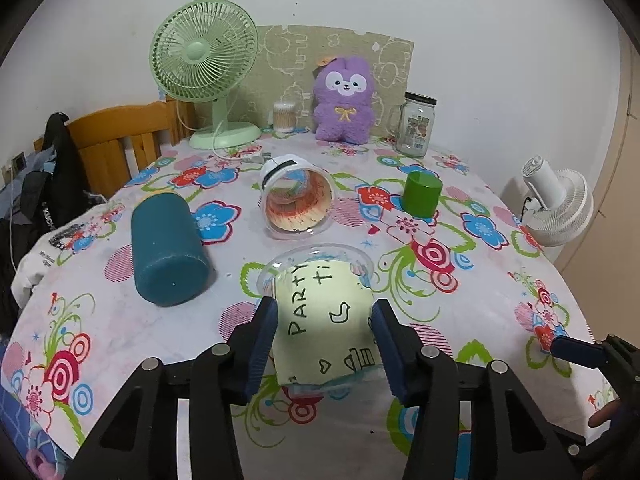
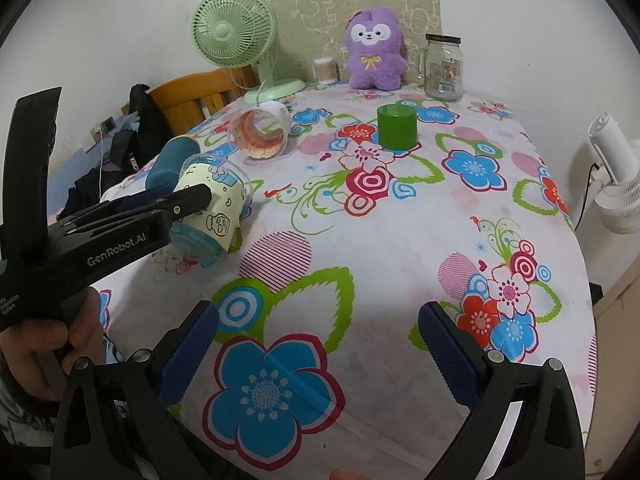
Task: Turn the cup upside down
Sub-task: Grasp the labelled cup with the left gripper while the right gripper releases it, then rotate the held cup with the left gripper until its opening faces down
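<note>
While the left tongs (image 1: 324,334) clamp a pale yellow cup (image 1: 320,312) by its sides, the cup lies tilted with its clear rim pointing away across the table (image 1: 460,320). Only the left wrist view shows the word "PARTY" on the cup and both blue pads (image 1: 262,344) pressed against it. From the right wrist view, the same cup (image 2: 214,200) appears side-on, its base toward the person's hand (image 2: 48,344), the black finger crossing it. That view also shows the right tongs (image 2: 318,340) spread wide apart over the flowered cloth, gripping nothing. Beyond the held cup lie a dark teal cylinder (image 1: 168,248) and a second clear cup (image 1: 296,200) on their sides, with a green canister (image 1: 422,194) upright. A green fan (image 1: 206,64), purple plush toy (image 1: 344,98) and glass jar (image 1: 416,124) line the wall.
</note>
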`<action>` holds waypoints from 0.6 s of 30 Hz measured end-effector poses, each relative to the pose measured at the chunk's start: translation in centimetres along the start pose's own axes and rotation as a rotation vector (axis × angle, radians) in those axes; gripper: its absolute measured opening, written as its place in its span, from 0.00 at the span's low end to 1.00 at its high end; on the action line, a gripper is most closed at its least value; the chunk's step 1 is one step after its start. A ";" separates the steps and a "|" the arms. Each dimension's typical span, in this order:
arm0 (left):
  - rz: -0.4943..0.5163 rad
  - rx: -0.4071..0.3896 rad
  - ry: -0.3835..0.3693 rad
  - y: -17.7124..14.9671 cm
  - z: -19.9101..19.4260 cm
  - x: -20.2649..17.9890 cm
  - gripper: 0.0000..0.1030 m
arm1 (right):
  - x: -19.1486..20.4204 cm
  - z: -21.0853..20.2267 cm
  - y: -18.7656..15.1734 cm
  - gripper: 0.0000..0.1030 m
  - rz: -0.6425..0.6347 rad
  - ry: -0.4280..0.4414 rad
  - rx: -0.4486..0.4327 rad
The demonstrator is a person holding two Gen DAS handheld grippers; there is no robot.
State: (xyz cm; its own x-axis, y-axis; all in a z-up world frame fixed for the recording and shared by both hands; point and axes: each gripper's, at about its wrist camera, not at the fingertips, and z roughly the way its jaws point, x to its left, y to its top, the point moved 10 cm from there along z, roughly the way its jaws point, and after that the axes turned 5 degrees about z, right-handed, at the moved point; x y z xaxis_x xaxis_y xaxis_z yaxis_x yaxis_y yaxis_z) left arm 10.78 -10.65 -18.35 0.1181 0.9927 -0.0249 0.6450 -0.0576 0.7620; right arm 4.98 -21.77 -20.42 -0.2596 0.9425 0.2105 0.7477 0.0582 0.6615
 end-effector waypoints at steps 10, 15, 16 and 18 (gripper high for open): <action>-0.015 0.037 -0.014 -1.6 0.6 -0.3 0.92 | -0.1 0.6 -0.5 0.98 -0.002 -0.007 0.017; -0.011 0.036 -0.013 -2.1 1.2 -0.2 0.69 | -0.3 0.8 -0.6 0.98 -0.003 -0.013 0.022; -0.008 0.044 -0.019 -2.2 1.4 -0.3 0.56 | -0.4 0.7 -0.7 0.98 -0.001 -0.015 0.023; -0.007 0.047 -0.023 -2.2 1.6 -0.4 0.58 | -0.5 0.7 -0.7 0.98 0.001 -0.016 0.022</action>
State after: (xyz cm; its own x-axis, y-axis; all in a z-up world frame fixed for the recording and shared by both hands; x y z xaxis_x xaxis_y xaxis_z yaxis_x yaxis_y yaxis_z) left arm 10.47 -11.04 -21.08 0.1304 0.9905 -0.0448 0.6805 -0.0566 0.7306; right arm 5.04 -22.08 -21.51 -0.2493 0.9476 0.1998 0.7614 0.0643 0.6451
